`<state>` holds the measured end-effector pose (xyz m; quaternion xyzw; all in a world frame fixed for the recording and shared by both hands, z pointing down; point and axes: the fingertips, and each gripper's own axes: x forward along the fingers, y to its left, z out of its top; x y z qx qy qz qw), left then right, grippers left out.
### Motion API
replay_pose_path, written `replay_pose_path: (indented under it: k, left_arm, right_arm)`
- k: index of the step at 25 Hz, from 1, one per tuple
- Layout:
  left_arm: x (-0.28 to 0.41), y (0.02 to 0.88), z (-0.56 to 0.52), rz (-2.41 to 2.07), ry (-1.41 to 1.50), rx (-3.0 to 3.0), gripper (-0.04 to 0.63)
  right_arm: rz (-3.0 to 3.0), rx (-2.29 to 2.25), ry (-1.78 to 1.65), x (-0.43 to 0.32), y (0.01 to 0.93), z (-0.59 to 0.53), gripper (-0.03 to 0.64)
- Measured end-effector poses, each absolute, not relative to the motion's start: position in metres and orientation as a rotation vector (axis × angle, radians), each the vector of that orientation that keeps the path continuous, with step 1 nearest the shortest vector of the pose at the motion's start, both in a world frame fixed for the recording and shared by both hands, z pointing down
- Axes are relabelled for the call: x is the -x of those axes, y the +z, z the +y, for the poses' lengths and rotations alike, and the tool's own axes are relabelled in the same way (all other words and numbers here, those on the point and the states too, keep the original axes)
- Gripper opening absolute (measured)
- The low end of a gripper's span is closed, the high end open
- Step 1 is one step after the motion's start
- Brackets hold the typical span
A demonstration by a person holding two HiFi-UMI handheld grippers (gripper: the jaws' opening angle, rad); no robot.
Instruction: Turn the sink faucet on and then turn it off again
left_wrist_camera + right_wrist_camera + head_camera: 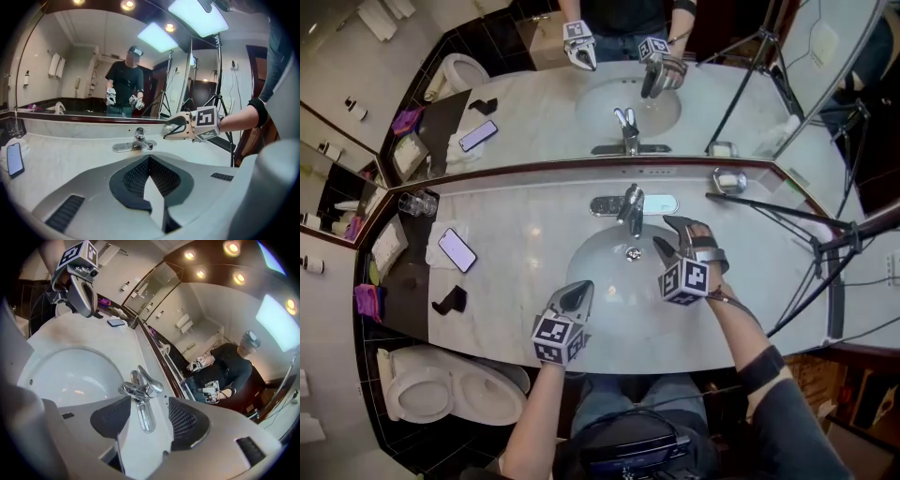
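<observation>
Pale marble is spreading across the bathroom worktop (525, 234), with a wall mirror (534, 103) running along its back edge and a phone (457, 249) lying off to the left. The faucet (630, 208) is standing at the back rim of the round basin (600, 272), midway along it, and no stream is showing from its spout.

The right hand-held gripper (668, 234) is hanging over the basin just beside the faucet. Its jaws are gaping wide with nothing between the pads, and its own view is framing the chrome body (140, 390) beyond the gap. The left hand-held gripper (577, 292) is hovering at the basin's near rim, well apart from the faucet, with its jaws pressed together on nothing.

By the look of it, the faucet is going to handle as a rigid, bolted-down fitting, so nothing is going to lift or shift except the single lever (151, 382) on top. That polished chrome is likely slick, so pads squeezing the rounded body are apt to slide off. The better hold is probably on the lever's free end, one pad on each flank, or a push from under its tip. A light, steady swing should be enough; it is not looking fragile, though forcing it past its stop is worth avoiding.
</observation>
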<state>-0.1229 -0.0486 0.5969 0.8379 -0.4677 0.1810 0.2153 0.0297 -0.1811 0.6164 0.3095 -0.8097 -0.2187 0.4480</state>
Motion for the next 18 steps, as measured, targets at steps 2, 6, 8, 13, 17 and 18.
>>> replay_pose_path:
  k: [2, 6, 8, 13, 17, 18]
  left_arm:
    - [0.123, 0.601, -0.049, -1.298, 0.503, -2.32, 0.003]
    - [0.128, 0.607, -0.047, -1.306, 0.507, -2.304, 0.003]
    - [0.132, 0.611, -0.046, -1.314, 0.502, -2.292, 0.003]
    - [0.14, 0.617, -0.046, -1.331, 0.486, -2.269, 0.003]
    - [0.145, 0.619, -0.046, -1.347, 0.476, -2.253, 0.003]
    - [0.146, 0.62, -0.046, -1.351, 0.475, -2.25, 0.003]
  right_arm:
    - [-1.988, -0.737, -0.609, -0.019, 0.615, -0.194, 0.279]
    - [-1.944, -0.664, -0.75, 0.001, 0.615, -0.211, 0.279]
    - [-1.926, -0.625, -0.812, 0.01, 0.616, -0.216, 0.279]
    - [-1.894, -0.53, -0.912, 0.031, 0.627, -0.223, 0.279]
    - [-1.885, -0.486, -0.962, 0.048, 0.635, -0.228, 0.279]
    - [-1.879, -0.477, -0.975, 0.052, 0.638, -0.23, 0.279]
